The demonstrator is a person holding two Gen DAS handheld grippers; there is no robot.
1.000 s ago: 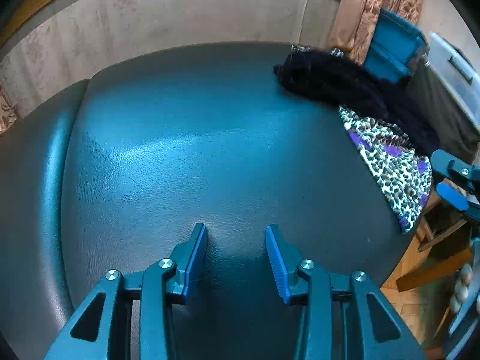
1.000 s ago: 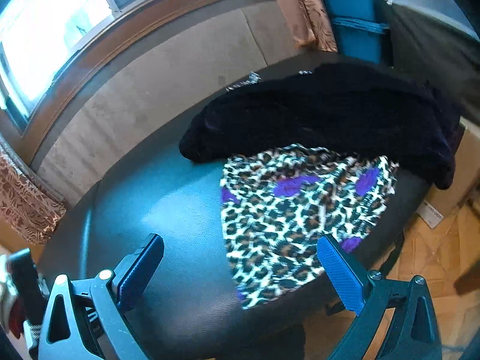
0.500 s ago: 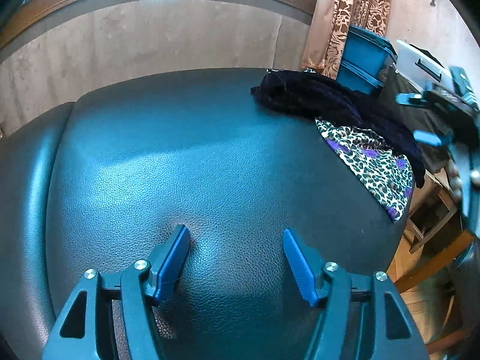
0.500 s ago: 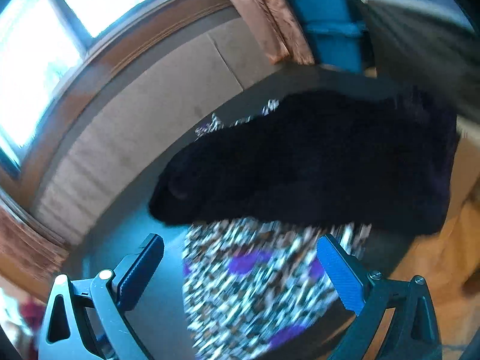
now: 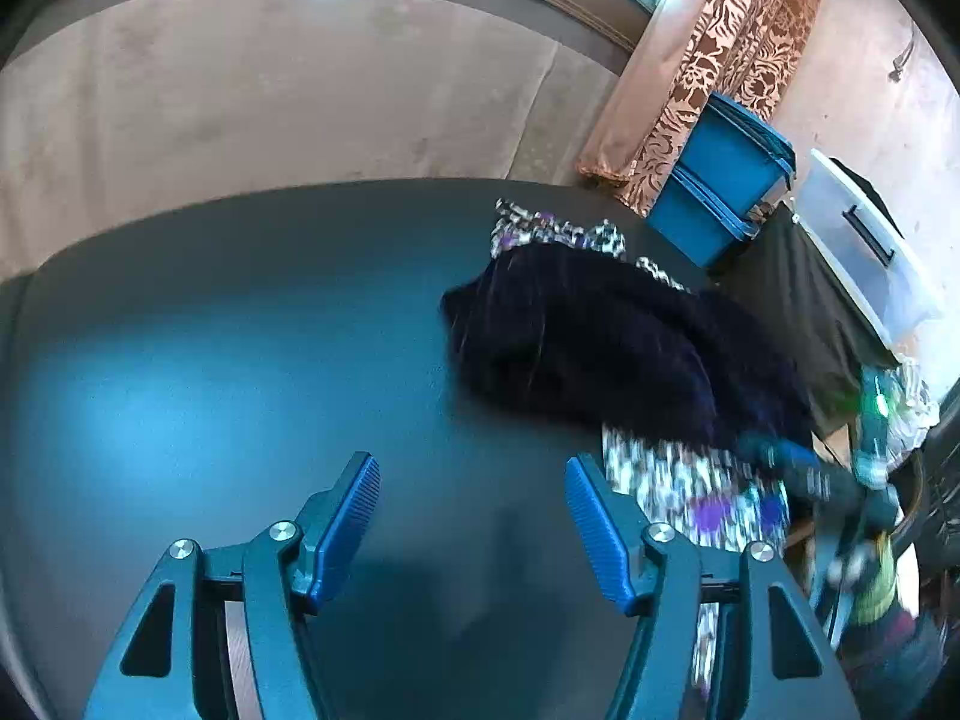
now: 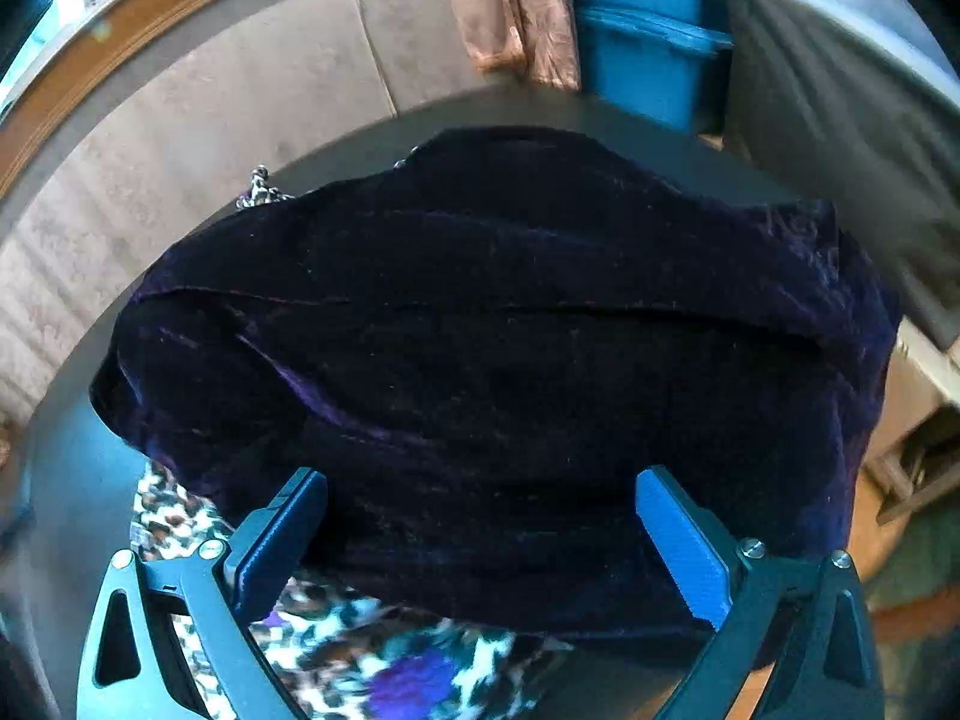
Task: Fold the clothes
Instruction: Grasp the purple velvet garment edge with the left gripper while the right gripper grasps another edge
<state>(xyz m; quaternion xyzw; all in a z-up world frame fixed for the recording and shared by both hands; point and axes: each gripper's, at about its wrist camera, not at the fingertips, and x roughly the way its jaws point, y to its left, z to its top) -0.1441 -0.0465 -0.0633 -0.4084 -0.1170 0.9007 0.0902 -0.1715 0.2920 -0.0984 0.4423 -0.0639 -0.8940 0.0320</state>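
A dark purple velvet garment point(image 6: 498, 336) lies crumpled on the dark leather surface point(image 5: 240, 360), partly over a leopard-print cloth with purple spots point(image 6: 360, 654). My right gripper point(image 6: 480, 531) is open, its fingers spread just above the velvet's near edge, holding nothing. In the left wrist view the velvet garment point(image 5: 600, 348) and leopard-print cloth point(image 5: 696, 492) sit to the right. My left gripper point(image 5: 471, 516) is open over bare leather, left of the clothes. The right gripper point(image 5: 798, 468) shows there as a blur by the cloth's right edge.
Blue stacked bins point(image 5: 720, 180) and a patterned curtain point(image 5: 702, 72) stand behind the surface at the right. A clear lidded box point(image 5: 864, 258) rests on a dark-draped stand. A beige padded wall point(image 5: 270, 96) runs along the back. The surface's right edge drops to a wooden floor.
My right gripper has moved forward and down onto the velvet garment, which now fills its view. My left gripper has swung right toward the clothes and opened wider.
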